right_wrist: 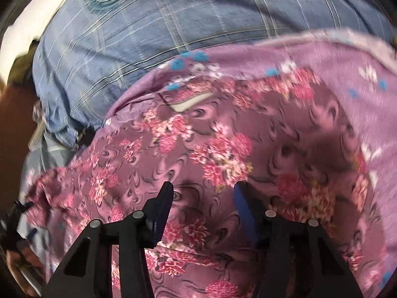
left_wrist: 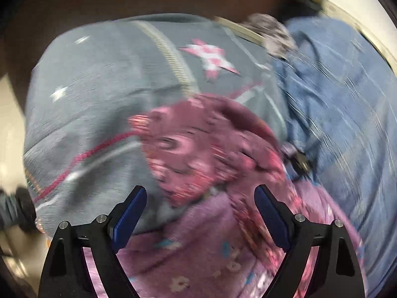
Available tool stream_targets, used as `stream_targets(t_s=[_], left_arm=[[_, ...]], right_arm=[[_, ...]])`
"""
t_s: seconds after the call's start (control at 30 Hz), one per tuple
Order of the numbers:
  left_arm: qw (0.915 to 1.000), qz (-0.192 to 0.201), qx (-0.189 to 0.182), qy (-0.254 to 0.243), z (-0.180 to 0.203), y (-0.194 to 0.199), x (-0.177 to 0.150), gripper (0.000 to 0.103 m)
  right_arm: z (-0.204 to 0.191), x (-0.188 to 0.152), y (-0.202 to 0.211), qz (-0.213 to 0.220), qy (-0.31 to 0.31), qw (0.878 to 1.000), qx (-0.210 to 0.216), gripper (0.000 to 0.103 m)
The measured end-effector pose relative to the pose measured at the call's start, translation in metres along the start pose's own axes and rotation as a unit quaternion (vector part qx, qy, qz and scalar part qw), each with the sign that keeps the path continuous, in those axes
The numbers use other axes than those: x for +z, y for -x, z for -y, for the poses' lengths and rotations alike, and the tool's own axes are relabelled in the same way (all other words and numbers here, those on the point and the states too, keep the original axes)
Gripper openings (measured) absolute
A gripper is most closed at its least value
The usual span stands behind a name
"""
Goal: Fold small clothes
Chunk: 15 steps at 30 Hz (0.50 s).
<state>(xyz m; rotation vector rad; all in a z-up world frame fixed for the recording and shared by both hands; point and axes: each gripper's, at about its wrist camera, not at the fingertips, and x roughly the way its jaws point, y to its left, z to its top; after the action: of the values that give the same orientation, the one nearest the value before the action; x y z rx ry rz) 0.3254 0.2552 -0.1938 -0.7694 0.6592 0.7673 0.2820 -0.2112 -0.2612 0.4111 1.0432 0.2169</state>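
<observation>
Left gripper (left_wrist: 200, 196): jaws wide, nothing between the pads, pointing down over the pile. Its tips hang just above the edge of the floral maroon garment (left_wrist: 198, 144), which sits on a lilac cloth (left_wrist: 198, 248) w/ small flowers. Whether the tips touch fabric can't be told — the left wrist view is smeared.

Right gripper (right_wrist: 203, 193): jaws about half open, nothing pinched. It points down at the floral maroon garment (right_wrist: 223, 149), close over it; the pads look clear of the cloth.

Outward: the maroon piece lies spread over the lilac cloth (right_wrist: 322, 57), and a pale label (right_wrist: 191, 103) shows near its far edge. Behind is a blue checked cloth (right_wrist: 161, 24), bunched. In the left view a grey sweater (left_wrist: 104, 94) w/ a pink star sits beside the maroon piece, and the blue checked cloth (left_wrist: 342, 99) lies to the right.

Step, as a judgement: approach/regrasp on the maroon garment — both grippers free, so no fold is under way yet.

Next move probably needs each gripper to find an edge or corner, pinch one layer only, and avoid catching the lilac cloth below. Thin fabric will likely slip or drag if the pinch is shallow.
</observation>
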Motion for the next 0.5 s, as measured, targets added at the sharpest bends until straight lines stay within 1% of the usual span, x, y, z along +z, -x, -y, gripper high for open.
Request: stream_targets(t_s=[0.07,0.1,0.13,0.2,0.3,0.37,0.4,0.43,0.47,0.5], left_arm=[[0.9992,0.008,-0.004,0.039,-0.016,0.003,0.007,0.086],[0.9980,0.016,-0.021,0.058,-0.024,0.006,0.011,0.085],[0.9962,0.026,-0.036,0.074,-0.031,0.011,0.015,0.085],[0.9943,0.046,-0.041,0.088,-0.041,0.019,0.023,0.085],[0.9893,0.068,-0.060,0.114,-0.057,0.028,0.031,0.085],[0.9887,0.067,-0.069,0.115,-0.059,0.027,0.033,0.085],[0.9892,0.066,-0.071,0.109,-0.059,0.026,0.033,0.082],[0.9904,0.064,-0.072,0.100,-0.056,0.025,0.033,0.079],[0.9914,0.059,-0.072,0.092,-0.054,0.022,0.035,0.074],[0.9923,0.051,-0.075,0.085,-0.052,0.018,0.035,0.072]], right_arm=[[-0.014,0.002,0.007,0.006,0.025,0.999,0.034,0.053],[-0.019,0.002,0.011,0.014,0.034,0.998,0.044,0.053],[-0.025,0.000,0.016,0.021,0.044,0.998,0.047,0.053],[-0.035,-0.006,0.019,0.023,0.064,0.996,0.051,0.053],[-0.047,-0.018,0.013,0.009,0.093,0.994,0.052,0.053],[-0.051,-0.025,0.007,-0.002,0.107,0.993,0.046,0.053],[-0.052,-0.027,0.004,-0.008,0.110,0.993,0.045,0.053],[-0.054,-0.028,0.001,-0.012,0.110,0.993,0.046,0.053],[-0.055,-0.030,-0.001,-0.017,0.110,0.993,0.048,0.053],[-0.055,-0.031,-0.001,-0.017,0.110,0.993,0.048,0.053]])
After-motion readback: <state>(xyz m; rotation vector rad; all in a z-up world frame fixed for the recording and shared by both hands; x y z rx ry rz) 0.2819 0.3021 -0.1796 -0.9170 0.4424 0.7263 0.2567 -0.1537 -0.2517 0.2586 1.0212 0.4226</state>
